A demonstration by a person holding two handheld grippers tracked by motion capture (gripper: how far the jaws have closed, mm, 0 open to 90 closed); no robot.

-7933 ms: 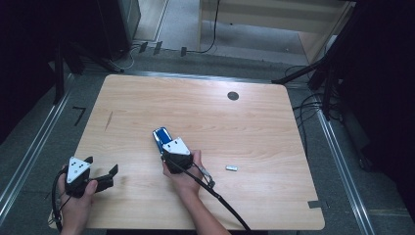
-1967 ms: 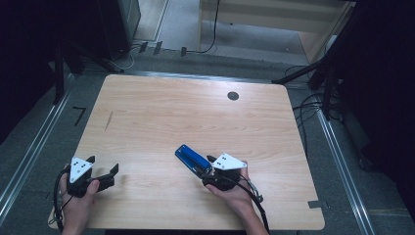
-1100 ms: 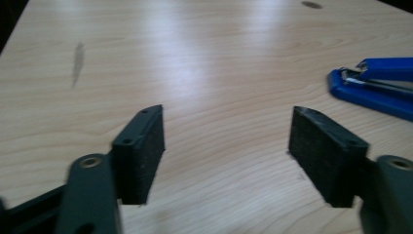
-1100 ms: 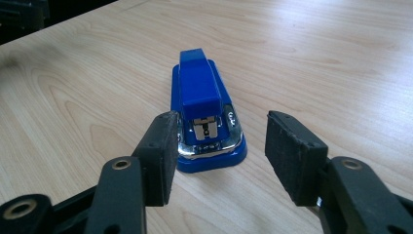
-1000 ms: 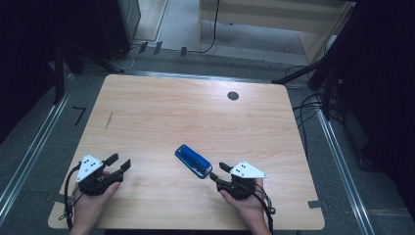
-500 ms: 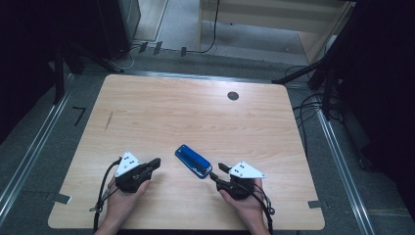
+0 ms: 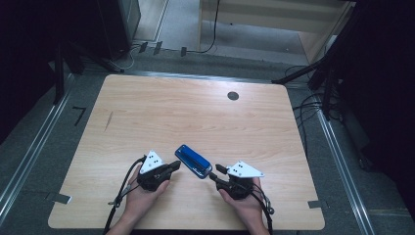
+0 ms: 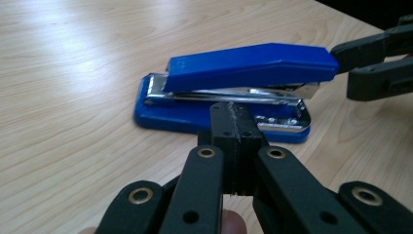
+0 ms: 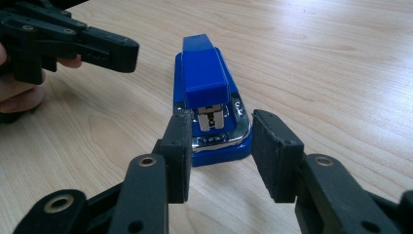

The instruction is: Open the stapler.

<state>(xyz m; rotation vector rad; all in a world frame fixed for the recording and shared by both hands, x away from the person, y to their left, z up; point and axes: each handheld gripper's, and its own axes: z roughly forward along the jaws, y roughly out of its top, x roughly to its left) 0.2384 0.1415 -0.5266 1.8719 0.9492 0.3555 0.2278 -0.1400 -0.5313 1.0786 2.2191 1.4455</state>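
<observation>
Two grippers: both flank the blue stapler (image 7: 193, 160) on the wooden table (image 7: 195, 112).
Stapler: lies flat, near the table's front edge, untouched.
Left gripper (image 8: 233, 127): jaws pressed together, empty, just beside the stapler's long side.
Right gripper (image 9: 219, 146): jaws apart, facing the stapler's mouth end.
Risk: closed left tips may nudge the stapler sideways; right pads could slip off the chrome nose.

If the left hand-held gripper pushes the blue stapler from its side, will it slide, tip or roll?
The stapler will probably slide and not roll: its wide flat base lies fully on the smooth wooden table. It looks low and long, so tipping seems unlikely. The hard plastic top and metal parts suggest it is stiff, and a push off its middle may turn it.
</observation>
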